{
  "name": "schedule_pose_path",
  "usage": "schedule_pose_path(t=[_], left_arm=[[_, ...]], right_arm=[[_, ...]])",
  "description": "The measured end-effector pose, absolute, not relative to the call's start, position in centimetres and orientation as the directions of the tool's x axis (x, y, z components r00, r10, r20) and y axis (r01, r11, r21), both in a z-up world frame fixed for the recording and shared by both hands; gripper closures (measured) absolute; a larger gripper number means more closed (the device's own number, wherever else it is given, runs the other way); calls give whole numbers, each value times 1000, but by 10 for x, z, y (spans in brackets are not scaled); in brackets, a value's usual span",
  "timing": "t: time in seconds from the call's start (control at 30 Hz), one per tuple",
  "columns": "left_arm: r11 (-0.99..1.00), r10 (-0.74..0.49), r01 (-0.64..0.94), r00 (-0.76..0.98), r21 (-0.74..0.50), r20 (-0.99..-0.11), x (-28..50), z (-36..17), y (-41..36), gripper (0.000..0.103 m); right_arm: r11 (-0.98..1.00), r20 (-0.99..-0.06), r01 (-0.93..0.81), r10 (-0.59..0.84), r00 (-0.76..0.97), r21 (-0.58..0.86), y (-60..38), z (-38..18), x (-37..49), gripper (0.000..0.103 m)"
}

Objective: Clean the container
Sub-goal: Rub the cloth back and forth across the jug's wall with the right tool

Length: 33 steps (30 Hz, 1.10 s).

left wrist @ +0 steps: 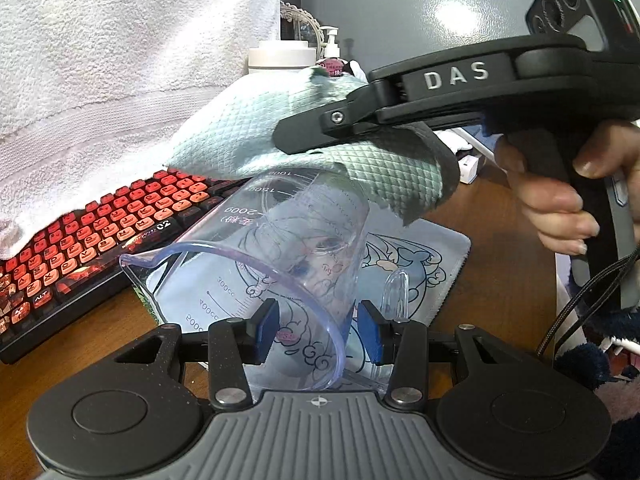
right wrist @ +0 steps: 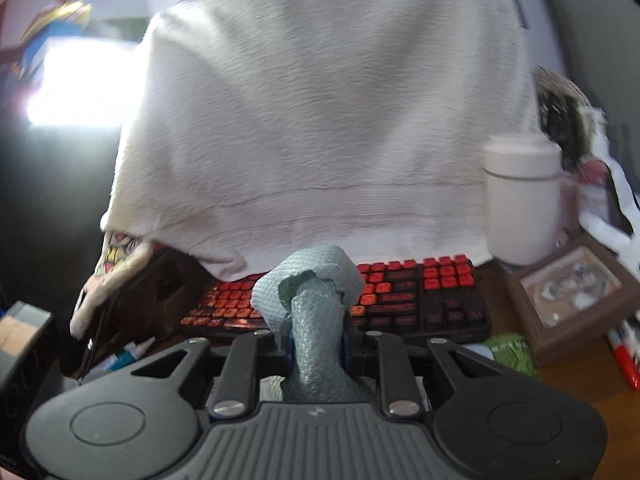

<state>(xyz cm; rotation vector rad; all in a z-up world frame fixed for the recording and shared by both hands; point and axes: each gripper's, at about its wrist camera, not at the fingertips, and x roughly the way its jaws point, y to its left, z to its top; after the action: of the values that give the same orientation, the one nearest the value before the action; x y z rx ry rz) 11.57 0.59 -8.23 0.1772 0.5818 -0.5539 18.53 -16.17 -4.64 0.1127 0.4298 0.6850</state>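
Clear plastic, the measuring cup (left wrist: 280,256) lies tipped on its side, mouth toward the near edge, its rim wall clamped between the blue pads (left wrist: 267,330) of the left gripper (left wrist: 318,330) over a printed mat (left wrist: 436,264). From the right, the right gripper (right wrist: 316,344) pinches a pale green textured cloth (left wrist: 288,140) tightly and presses it on the cup's far base. A red-keyed keyboard (left wrist: 80,240) sits left, under a white towel (left wrist: 120,60).

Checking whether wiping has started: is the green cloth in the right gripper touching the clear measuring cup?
Touching. In the left wrist view the green cloth, clamped by the right gripper, drapes directly over the upturned base of the clear measuring cup, with no gap showing.
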Motion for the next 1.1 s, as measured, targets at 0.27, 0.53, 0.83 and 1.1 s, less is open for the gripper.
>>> schedule_pose_path(t=[0.27,0.53,0.83,1.1], left_arm=[[840,-443,543,697,11,-564,58,-62,-28,60],[840,-445,542,695,5,-564,86,-73,-3,60],[840,-445,542,695,5,-564,87,-77,-10,60],[840,-446,543,695,5,-564,121,-85,30,60]], right_arm=[[708,-311,-659,705,638,253,-156,-52,164,83],[636,-293,-724,769,568,266,-159,-55,153,83],[735,-300,-620,678,671,276,-192,-61,175,83],[708,-300,-671,703,645,218,-181,-63,157,83]])
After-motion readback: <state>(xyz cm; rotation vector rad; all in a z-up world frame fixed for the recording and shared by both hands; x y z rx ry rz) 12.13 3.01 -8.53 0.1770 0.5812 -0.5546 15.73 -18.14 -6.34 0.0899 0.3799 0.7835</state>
